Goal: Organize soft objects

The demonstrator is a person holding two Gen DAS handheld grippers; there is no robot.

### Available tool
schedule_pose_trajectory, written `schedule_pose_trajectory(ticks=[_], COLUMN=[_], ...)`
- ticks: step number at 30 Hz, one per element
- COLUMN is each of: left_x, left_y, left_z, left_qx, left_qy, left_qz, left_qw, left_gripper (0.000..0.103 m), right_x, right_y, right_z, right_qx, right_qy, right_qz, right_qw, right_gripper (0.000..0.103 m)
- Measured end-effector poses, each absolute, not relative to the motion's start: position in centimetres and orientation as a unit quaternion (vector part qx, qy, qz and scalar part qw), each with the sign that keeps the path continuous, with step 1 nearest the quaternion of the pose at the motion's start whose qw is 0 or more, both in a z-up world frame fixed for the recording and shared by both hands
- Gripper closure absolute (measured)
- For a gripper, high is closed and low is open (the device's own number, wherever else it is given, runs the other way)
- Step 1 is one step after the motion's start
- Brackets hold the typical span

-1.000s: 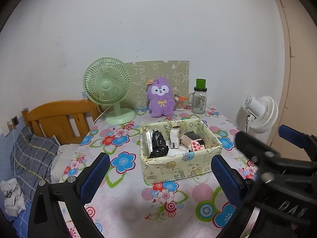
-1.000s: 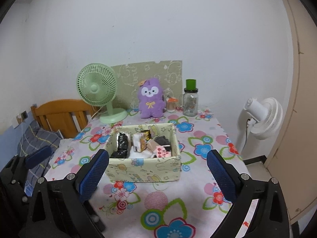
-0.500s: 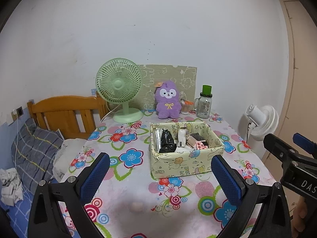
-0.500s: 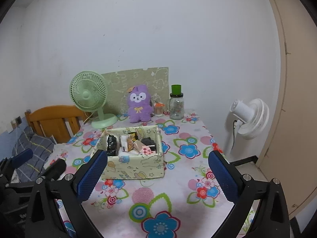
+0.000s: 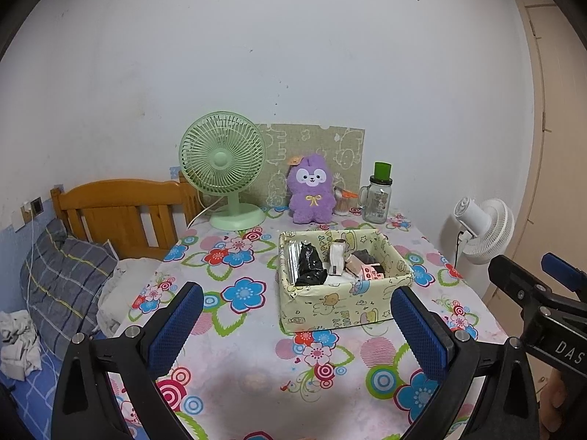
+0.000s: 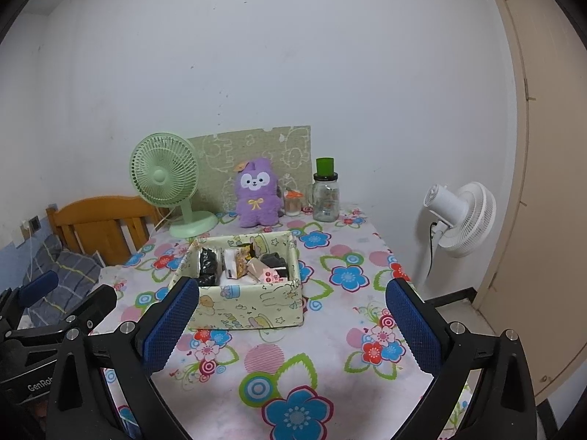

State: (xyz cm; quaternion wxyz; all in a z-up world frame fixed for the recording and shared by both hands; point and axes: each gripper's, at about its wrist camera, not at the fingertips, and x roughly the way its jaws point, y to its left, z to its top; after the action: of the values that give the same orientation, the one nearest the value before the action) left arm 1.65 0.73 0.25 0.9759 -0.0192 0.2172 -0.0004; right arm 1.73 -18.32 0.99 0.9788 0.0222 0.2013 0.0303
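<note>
While both our grippers gape wide and empty, the purple plush [image 5: 312, 193] stands upright at twelve o'clock beyond the box [image 5: 341, 306], against the wall; we judge our left gripper [image 5: 293, 324] nearer than the right gripper [image 6: 291, 324].
</note>
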Motion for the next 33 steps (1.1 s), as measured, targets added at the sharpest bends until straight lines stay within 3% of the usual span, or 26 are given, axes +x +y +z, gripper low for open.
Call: schedule_pose_trajectory(ticks=[33], left_x=[2.55], left_y=[0.78], left_z=[-0.04], left_qx=[-0.019], left_qy=[0.223], left_qz=[0.003], left_qw=[0.975], left_gripper=[0.0], right_x=[2.38], right_y=[-18.38], right_z=[0.67], right_qx=[0.029], right_qy=[0.206], right_qz=[0.03], right_qw=[0.978], right_gripper=[0.0])
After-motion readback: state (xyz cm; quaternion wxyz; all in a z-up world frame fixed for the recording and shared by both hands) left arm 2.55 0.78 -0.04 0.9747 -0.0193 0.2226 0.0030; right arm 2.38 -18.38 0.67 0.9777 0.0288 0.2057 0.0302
